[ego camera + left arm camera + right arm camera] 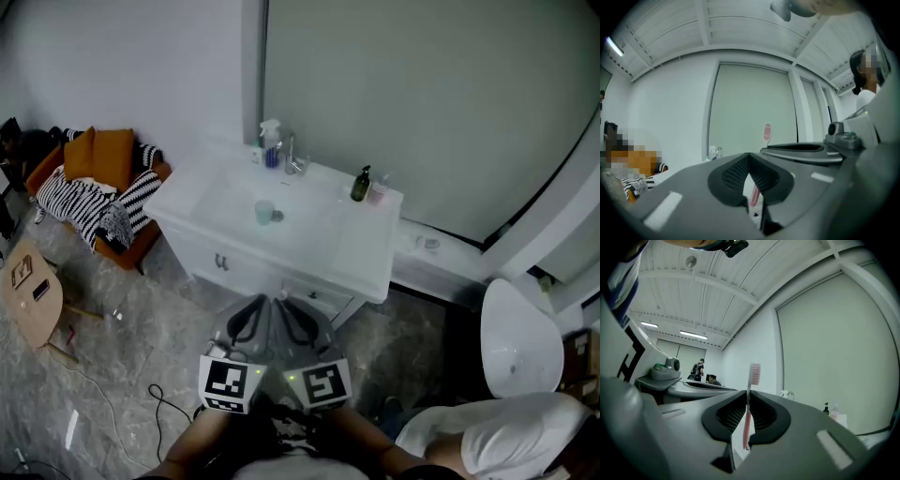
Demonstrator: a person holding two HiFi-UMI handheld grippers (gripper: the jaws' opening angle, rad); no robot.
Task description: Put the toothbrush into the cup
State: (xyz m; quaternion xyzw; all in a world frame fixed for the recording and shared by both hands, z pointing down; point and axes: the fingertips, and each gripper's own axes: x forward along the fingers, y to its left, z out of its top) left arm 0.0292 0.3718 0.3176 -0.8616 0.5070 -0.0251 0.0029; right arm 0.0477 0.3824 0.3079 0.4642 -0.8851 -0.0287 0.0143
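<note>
Two grippers are held side by side at the near edge of the head view, close against the person and well short of the white vanity counter (pixel 314 258). The right gripper (pixel 747 401) has its fingers clamped on the pink toothbrush (pixel 754 373), which stands upright between them with its bristle head above the tips. The left gripper (pixel 749 161) has its fingertips together with nothing held. From its view the toothbrush shows beyond them, just to the right.

The cup (pixel 265 213) stands on the white top toward the left, well apart from every edge. Whether it is on the flat or in the basin I cannot tell. Bare white surface lies all round it.

Along the counter's far edge, against the wall, a spray bottle (pixel 271 143) and the faucet (pixel 294 157) stand at the left. A dark bottle (pixel 360 184) stands just beside a pale pink one (pixel 378 190) at the right.

Open grey stone floor (pixel 122 375) lies between the grippers and the counter's near edge. Left of the counter an orange chair (pixel 103 155) piled with striped cloth (pixel 75 197) sits near its corner. A round wooden table (pixel 28 295) is nearer still, and a dark cable (pixel 164 403) trails on the floor by the left gripper. A white toilet (pixel 520 342) stands to the right. A large pale grey-green panel (pixel 422 94) fills the wall behind the counter.
</note>
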